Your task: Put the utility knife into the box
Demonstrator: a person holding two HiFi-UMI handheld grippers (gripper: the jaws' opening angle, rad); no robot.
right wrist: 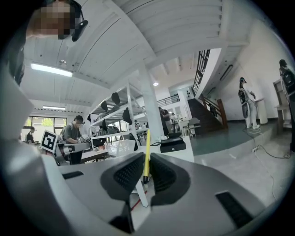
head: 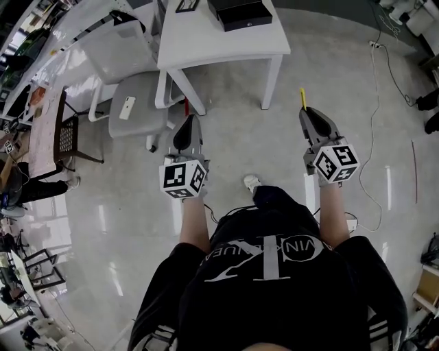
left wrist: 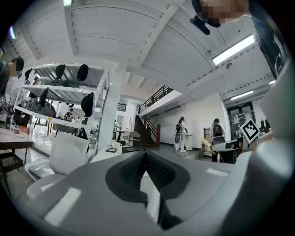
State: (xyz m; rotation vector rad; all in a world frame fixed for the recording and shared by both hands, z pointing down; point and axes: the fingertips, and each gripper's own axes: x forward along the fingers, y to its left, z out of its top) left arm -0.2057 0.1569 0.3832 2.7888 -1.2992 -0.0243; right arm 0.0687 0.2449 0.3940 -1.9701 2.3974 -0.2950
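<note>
A yellow utility knife (head: 302,98) sticks out forward from my right gripper (head: 306,113), which is shut on it. In the right gripper view the knife (right wrist: 147,152) stands upright between the dark ribbed pads. The black box (head: 240,14) lies on a white table (head: 226,44) ahead of me; it also shows in the right gripper view as a black box (right wrist: 173,145) just right of the knife. My left gripper (head: 190,120) is held level at my left, with its jaws (left wrist: 145,159) shut together and nothing between them. Both grippers are well short of the table.
A white chair (head: 137,103) stands left of the table, close in front of my left gripper. A dark-framed chair (head: 67,137) sits further left. Cables (head: 384,82) trail over the grey floor at right. Metal shelving (left wrist: 60,92) and several people stand further off.
</note>
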